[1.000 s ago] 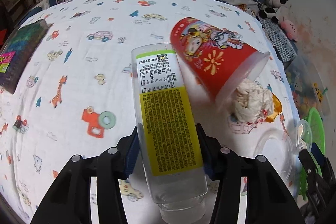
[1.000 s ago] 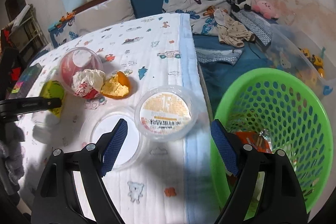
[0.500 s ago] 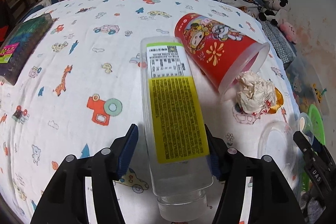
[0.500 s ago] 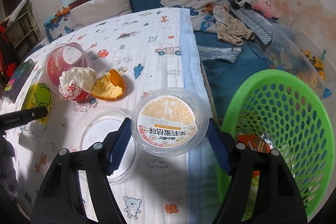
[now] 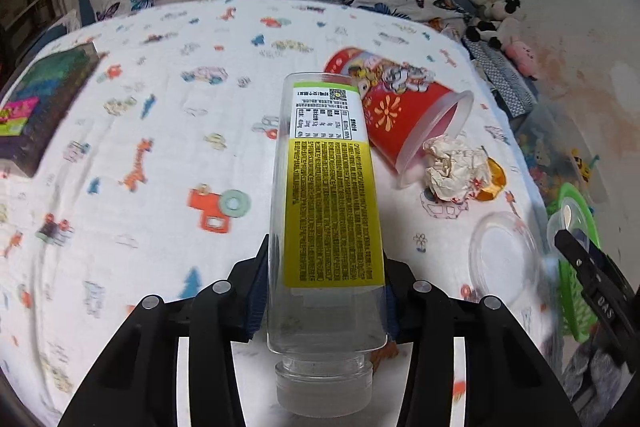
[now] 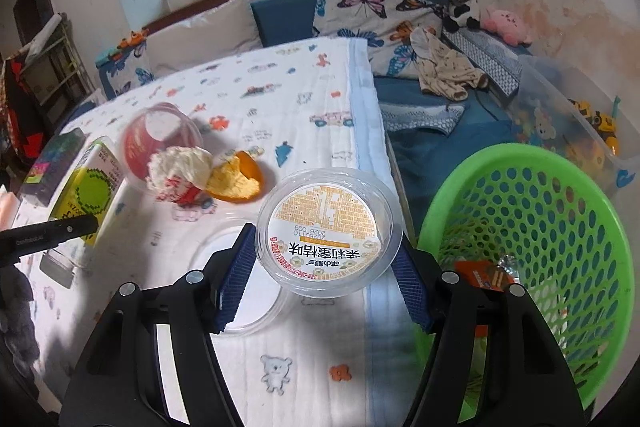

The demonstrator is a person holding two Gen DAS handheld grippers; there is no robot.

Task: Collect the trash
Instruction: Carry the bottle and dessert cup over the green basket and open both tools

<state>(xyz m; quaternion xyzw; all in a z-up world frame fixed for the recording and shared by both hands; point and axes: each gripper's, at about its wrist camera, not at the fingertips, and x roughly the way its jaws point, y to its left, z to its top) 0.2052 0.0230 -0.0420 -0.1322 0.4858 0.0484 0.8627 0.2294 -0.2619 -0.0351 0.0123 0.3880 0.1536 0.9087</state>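
My left gripper (image 5: 324, 283) is shut on a clear plastic bottle (image 5: 326, 195) with a yellow label, held above the cartoon-print tablecloth (image 5: 160, 147). The bottle also shows in the right wrist view (image 6: 86, 187). My right gripper (image 6: 322, 267) is shut on a round clear container (image 6: 326, 231) with an orange printed lid, lifted off the table beside the green mesh basket (image 6: 560, 227). A red cup (image 5: 400, 111) lies on its side by crumpled paper (image 5: 456, 167) and an orange peel (image 6: 238, 183).
A clear round lid (image 6: 240, 287) lies on the cloth under the right gripper. The basket holds an orange wrapper (image 6: 480, 275). A dark book (image 5: 36, 107) lies at the table's left. A blue couch with pillows and plush toys stands behind the table.
The right gripper has closed on the round container and raised it. The left gripper has lifted the bottle and the view has tilted upward.
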